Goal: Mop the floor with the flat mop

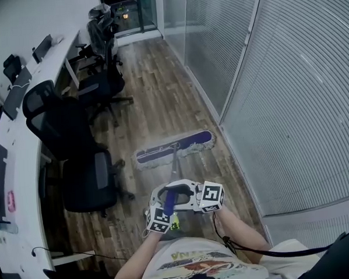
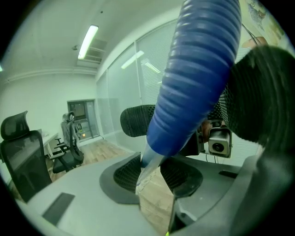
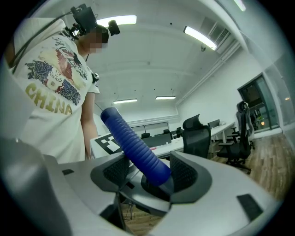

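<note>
The flat mop's head (image 1: 174, 146) lies on the wooden floor ahead of me, close to the glass wall. Its pole rises back to a blue ribbed grip (image 1: 169, 201) in front of my body. My left gripper (image 1: 164, 197) is shut on that grip, which fills the left gripper view as a thick blue tube (image 2: 193, 78) running between the jaws of the left gripper (image 2: 154, 174). My right gripper (image 1: 186, 193) holds the same grip from the other side. In the right gripper view the blue grip (image 3: 136, 150) slants up between the dark pads (image 3: 185, 174) of the right gripper (image 3: 150, 174).
Black office chairs (image 1: 86, 181) (image 1: 55, 120) stand to the left along a long white desk (image 1: 20, 138), with more chairs (image 1: 104, 81) further back. A glass partition with blinds (image 1: 289, 101) runs along the right. A black cable (image 1: 256, 252) trails from my right arm.
</note>
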The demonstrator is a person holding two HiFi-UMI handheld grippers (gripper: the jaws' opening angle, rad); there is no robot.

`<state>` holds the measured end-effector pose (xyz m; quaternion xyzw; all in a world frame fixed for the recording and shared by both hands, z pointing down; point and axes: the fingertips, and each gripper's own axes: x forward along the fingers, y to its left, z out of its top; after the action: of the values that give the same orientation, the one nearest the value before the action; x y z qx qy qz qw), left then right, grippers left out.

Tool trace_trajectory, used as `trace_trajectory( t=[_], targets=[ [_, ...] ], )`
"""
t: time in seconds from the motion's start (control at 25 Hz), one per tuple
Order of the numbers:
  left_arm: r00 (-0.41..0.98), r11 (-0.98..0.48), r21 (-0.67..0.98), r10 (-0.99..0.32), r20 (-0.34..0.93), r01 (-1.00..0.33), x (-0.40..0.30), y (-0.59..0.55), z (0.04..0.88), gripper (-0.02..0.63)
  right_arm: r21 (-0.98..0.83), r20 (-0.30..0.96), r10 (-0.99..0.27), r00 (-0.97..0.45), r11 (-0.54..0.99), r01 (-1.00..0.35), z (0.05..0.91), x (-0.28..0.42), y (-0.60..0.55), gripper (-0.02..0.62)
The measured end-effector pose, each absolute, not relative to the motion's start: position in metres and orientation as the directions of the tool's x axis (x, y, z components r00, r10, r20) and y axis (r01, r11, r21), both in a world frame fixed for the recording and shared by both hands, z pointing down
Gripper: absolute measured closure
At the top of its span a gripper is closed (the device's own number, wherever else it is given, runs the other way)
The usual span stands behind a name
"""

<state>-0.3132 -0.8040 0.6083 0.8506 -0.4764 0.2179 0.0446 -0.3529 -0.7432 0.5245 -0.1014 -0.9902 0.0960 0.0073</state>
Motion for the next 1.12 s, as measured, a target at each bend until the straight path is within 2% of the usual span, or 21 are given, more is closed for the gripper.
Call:
trace_trajectory(
  t=[0.44,0.8,1.12],
  targets=[
    [0.496,-0.587,-0.134,-0.767,0.406,-0.798,-0.355,-0.924,0.604,0.495,-0.197,-0.017,0.141,-0.990,0.970,0.141,0.524,-0.399,-0.866,0.336],
    [0.491,-0.595,-0.126,-0.750,0.443,-0.794,-0.347,-0.911,0.602,0.494,-0.226,-0.008,0.091,-0.996,0.970,0.091,0.520,-0.386,-0.856,0.336],
    [0.489,-0.605,-0.147,-0.743,0.457,-0.783,-0.310,-0.844,0.605,0.494,-0.235,-0.027,0.066,-0.997,0.970,0.070,0.523,-0.348,-0.790,0.336]
  ],
)
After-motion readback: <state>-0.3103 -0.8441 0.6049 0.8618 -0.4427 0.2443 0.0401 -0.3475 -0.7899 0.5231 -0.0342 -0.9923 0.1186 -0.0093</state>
